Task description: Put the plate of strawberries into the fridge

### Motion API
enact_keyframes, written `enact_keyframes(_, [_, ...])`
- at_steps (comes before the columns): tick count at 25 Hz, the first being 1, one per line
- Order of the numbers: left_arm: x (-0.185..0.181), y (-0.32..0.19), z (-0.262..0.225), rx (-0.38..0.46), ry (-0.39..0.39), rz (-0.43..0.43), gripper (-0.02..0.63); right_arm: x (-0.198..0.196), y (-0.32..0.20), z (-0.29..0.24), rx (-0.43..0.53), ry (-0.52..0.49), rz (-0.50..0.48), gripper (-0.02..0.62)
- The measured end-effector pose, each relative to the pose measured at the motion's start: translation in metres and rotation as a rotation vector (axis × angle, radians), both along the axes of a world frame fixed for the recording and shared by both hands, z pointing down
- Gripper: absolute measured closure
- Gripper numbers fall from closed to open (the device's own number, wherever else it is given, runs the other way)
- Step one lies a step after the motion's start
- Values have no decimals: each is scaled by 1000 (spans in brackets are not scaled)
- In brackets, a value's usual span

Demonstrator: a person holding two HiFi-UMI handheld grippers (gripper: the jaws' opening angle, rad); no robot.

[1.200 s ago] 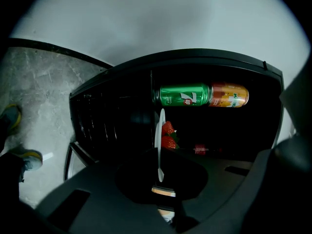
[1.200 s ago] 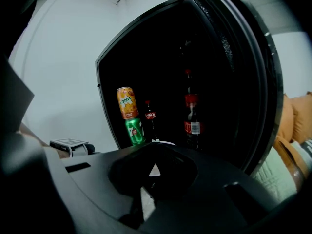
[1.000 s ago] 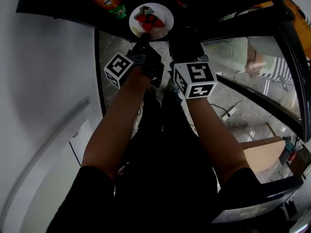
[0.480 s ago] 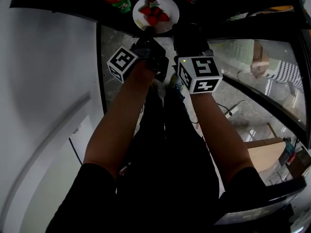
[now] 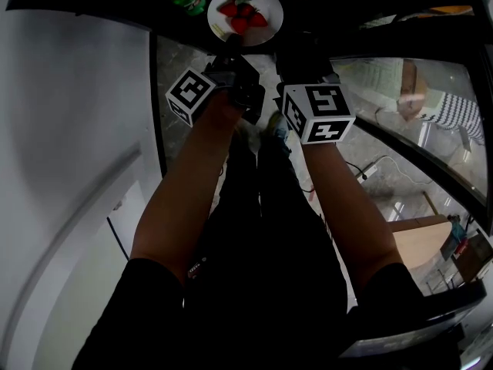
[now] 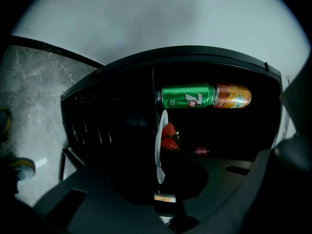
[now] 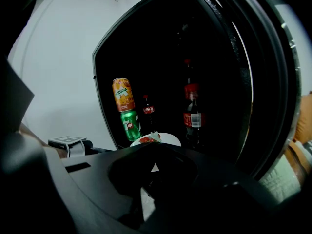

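Top centre of the head view, the plate (image 5: 274, 9) of strawberries (image 5: 240, 18) is right at the dark fridge (image 7: 161, 57) opening. It's level and held by its near rim. Left gripper (image 5: 230, 49) has its jaws pinched on the lower-left rim, and right gripper (image 5: 296, 46) clamps the lower-right rim. Just left of the plate there's a green can (image 7: 129, 125) with an orange can (image 7: 123, 94) on top. Cola bottles (image 7: 193, 113) stand behind it.

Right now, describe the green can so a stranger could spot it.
In the dark open fridge, left side, behind the plate of strawberries, two cans are stacked. The green can is the lower one, under the orange can; the bottles to its right are dark with red labels.
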State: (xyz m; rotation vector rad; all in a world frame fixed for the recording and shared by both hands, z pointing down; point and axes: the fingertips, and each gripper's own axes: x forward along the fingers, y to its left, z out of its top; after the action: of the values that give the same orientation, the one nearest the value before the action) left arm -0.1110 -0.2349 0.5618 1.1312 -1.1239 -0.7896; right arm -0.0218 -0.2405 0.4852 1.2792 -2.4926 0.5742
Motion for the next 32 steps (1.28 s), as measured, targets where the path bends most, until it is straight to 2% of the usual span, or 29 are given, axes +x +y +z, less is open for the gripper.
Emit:
enact_keyframes(8, [1, 7, 0, 29, -44, 29, 478, 0, 7, 5, -4, 0, -4, 589])
enact_keyframes(10, [0, 11, -1, 33, -62, 38, 476, -2, 11, 5, -4, 0, -8, 590])
enact_keyframes(13, [-3, 18, -8, 45, -161, 66, 476, -3, 15, 5, -3, -2, -12, 589])
enact_keyframes(17, [-2, 28, -19, 66, -358, 152, 477, -2, 17, 5, 2, 0, -12, 589])
enact_keyframes(19, [1, 33, -22, 73, -495, 224, 477, -1, 18, 5, 4, 2, -10, 589])
enact_keyframes(23, [2, 39, -26, 79, -874, 390, 477, 2, 19, 6, 8, 7, -5, 589])
enact_keyframes(26, [6, 39, -33, 111, -1134, 469, 477, 4, 21, 8, 7, 8, -1, 589])
enact_keyframes(28, [10, 38, -38, 139, -1242, 498, 477, 4, 22, 8, 8, 7, -1, 589])
enact_keyframes(32, [18, 35, -41, 169, -1390, 541, 479, 4, 24, 10, 9, 5, -2, 589])
